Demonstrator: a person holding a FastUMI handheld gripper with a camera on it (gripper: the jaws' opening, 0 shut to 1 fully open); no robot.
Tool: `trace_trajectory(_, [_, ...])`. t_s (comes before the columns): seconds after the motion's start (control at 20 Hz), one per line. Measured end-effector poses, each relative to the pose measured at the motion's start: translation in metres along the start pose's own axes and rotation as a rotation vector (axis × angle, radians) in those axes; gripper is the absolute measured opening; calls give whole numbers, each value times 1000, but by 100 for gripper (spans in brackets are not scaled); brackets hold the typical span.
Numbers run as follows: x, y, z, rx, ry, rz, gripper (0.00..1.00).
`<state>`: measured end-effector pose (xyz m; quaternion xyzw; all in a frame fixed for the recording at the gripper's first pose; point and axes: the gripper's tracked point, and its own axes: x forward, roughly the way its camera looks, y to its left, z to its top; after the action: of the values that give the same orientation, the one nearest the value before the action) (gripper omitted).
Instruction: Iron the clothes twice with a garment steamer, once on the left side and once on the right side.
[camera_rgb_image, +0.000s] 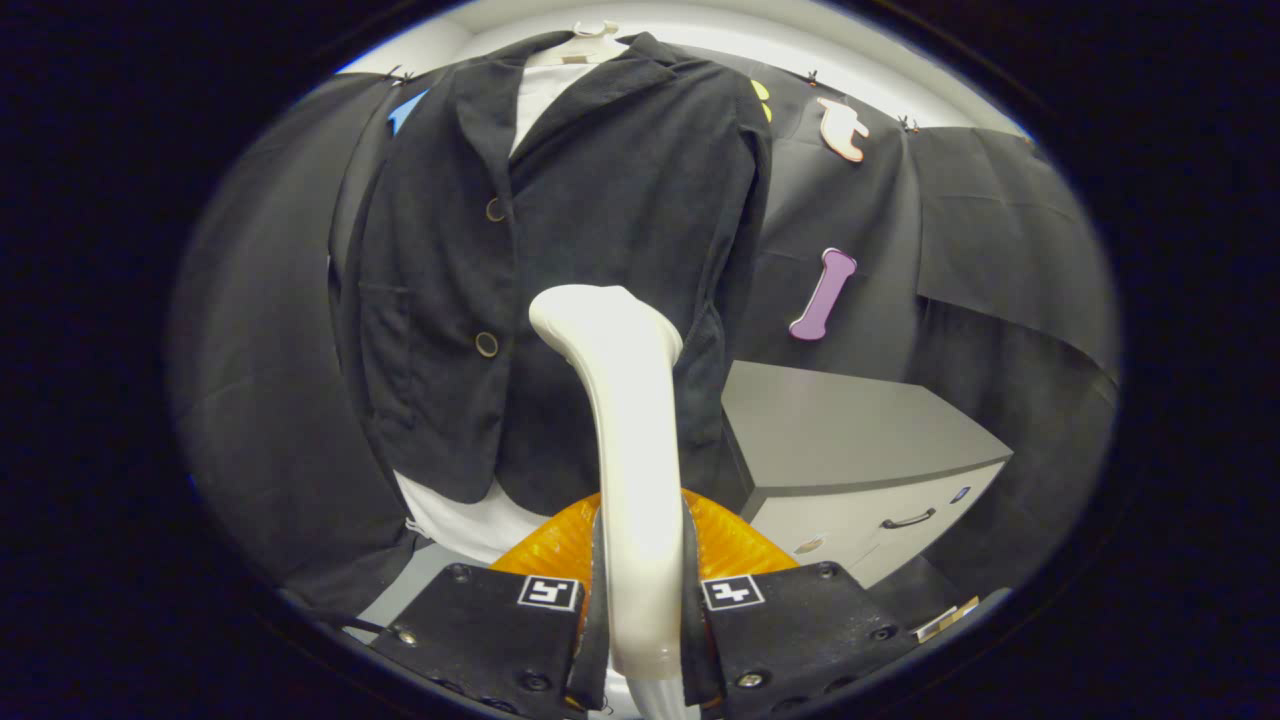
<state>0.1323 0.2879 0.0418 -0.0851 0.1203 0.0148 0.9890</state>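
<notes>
My gripper (640, 600) was clamped on the garment steamer (625, 420), whose head stood at the mid-front of the hanging dark jacket (600, 200), so I judged a steaming pass in hand, the next move calling for a steady stroke along the cloth

Two flat blocky plates carry the jaws (640, 640); each bears a square coded marker and round screws; ribbed orange body behind
</notes>
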Motion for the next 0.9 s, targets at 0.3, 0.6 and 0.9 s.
trace_trajectory(0.3, [-2, 11, -52, -13, 84, 32, 31])
trace_trajectory(0.6, [12, 7, -86, -3, 162, 12, 31])
trace_trajectory(0.9, [21, 13, -110, -40, 205, -2, 31])
